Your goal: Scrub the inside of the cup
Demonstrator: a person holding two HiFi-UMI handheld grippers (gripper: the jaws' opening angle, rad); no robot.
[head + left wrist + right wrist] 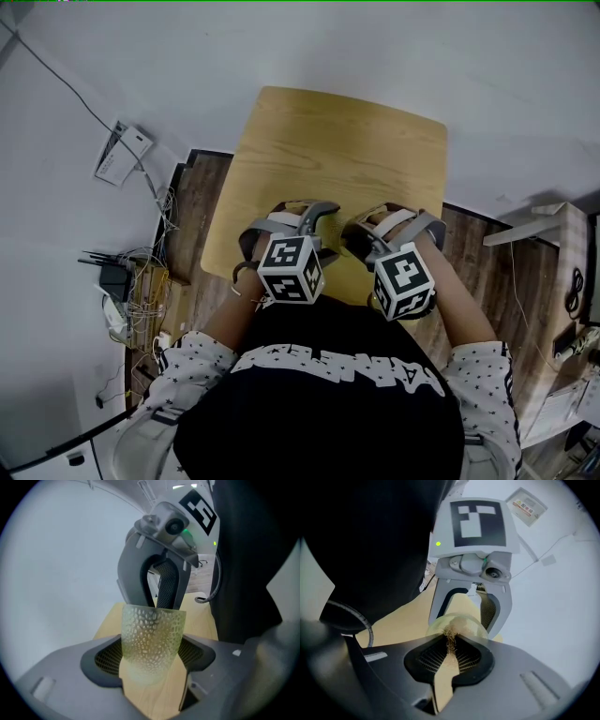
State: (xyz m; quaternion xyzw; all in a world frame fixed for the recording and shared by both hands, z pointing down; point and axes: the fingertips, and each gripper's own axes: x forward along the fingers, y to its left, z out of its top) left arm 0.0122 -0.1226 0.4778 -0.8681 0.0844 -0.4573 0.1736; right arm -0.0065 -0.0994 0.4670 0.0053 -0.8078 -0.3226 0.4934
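Observation:
A clear cup (151,637) with a pebbled, yellowish wall tilts above the wooden table (337,141). My left gripper (151,654) is shut on it, one pad on each side. The right gripper (451,651) faces it and is shut on a tuft of brown scrubber fibres (451,639) right at the cup's mouth (459,623). In the left gripper view the right gripper's fingers (168,585) reach down behind the cup's rim. In the head view both grippers, left (298,217) and right (394,225), hover close together over the table's near edge; the cup is hidden there.
The small table stands on dark wood flooring (202,202). A router with tangled cables (122,281) and a white box (122,155) lie to the left. White shelving (553,234) stands at the right. The person's black shirt (328,394) fills the near side.

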